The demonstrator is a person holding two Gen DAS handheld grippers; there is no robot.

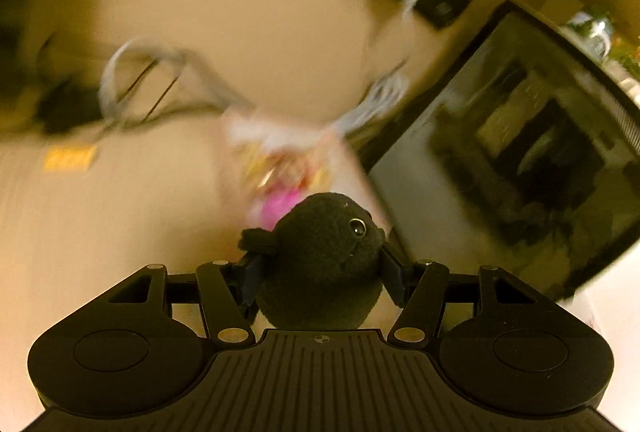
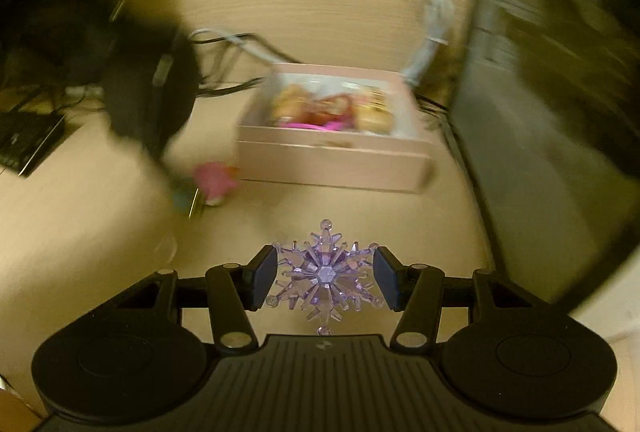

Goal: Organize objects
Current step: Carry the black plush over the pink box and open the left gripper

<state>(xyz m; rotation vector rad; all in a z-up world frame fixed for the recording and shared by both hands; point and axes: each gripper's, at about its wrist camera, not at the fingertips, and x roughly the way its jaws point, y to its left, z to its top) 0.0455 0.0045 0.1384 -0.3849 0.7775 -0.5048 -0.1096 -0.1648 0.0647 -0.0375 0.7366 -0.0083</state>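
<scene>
Right wrist view: right gripper clamps a purple snowflake; pink box at twelve o'clock, partly filled; left gripper squeezes a black plush toy; both undelivered

Left wrist view: the fisheye camera sits just behind the left gripper, whose body fills the lower frame, and looks forward and downward over a wooden desk; the horizon is rolled, and the scene is blurred. Right wrist view: the same mounting behind the right gripper, tilted down at the desk, roughly upright. Both views share the pink box at mid-frame, the grey cables above it, and a dark monitor at right.
</scene>
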